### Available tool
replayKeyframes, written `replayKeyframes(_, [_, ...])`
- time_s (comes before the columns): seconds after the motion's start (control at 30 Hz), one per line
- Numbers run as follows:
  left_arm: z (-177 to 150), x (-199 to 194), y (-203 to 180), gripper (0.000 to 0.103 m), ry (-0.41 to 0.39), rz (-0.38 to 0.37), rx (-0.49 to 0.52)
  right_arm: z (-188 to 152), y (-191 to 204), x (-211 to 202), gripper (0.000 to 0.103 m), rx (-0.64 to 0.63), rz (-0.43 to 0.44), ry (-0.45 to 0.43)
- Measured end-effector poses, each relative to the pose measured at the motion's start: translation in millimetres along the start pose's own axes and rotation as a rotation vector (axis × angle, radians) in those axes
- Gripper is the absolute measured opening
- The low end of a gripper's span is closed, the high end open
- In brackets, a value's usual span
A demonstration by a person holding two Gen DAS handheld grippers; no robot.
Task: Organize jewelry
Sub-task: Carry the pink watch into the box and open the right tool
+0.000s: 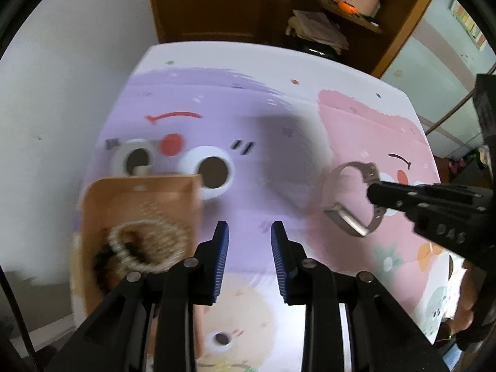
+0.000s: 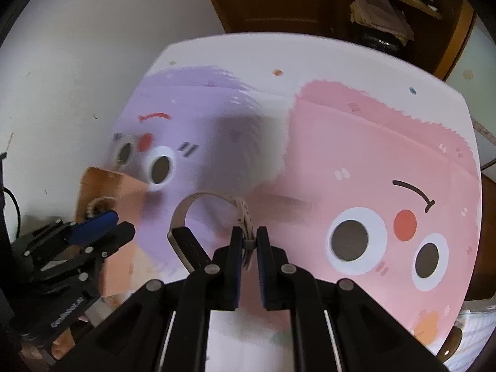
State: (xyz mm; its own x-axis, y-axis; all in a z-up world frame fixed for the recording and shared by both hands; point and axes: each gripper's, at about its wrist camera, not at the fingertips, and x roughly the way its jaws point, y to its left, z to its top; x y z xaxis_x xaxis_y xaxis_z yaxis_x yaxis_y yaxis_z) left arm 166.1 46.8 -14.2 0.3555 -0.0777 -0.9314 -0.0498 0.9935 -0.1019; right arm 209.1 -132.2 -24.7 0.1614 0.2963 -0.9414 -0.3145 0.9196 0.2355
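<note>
My right gripper [image 2: 249, 238] is shut on the strap of a beige wristwatch [image 2: 198, 204] and holds it above the table; the watch also shows in the left wrist view [image 1: 353, 198], at the tip of the right gripper [image 1: 376, 193]. My left gripper [image 1: 249, 235] is open and empty above the purple part of the table. It shows at the left of the right wrist view [image 2: 107, 226]. A peach jewelry box [image 1: 139, 217] holding a beaded bracelet [image 1: 145, 245] lies open at the table's left edge.
The table [image 2: 341, 62] carries a cartoon-print cover, purple at the left and pink at the right. A white wall is on the left. A brown wooden shelf unit [image 1: 325, 9] with clutter stands behind the table.
</note>
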Motion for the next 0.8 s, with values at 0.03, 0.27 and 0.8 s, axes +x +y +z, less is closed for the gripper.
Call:
replayKeyframes(0.03, [-4, -6, 6, 0.036, -0.01, 0.011, -0.006, 0, 7, -5, 0.009, -0.006, 0.006, -0.008])
replayKeyframes(0.27, [-23, -46, 48, 0.05, -0.088, 0.07, -0.05, -6, 66, -30, 0.009, -0.062, 0.065, -0.047])
replayKeyframes(0.8, [-58, -61, 117, 0.066, -0.147, 0.155, -0.166, -19, 142, -11, 0.009, -0.071, 0.108, -0.03])
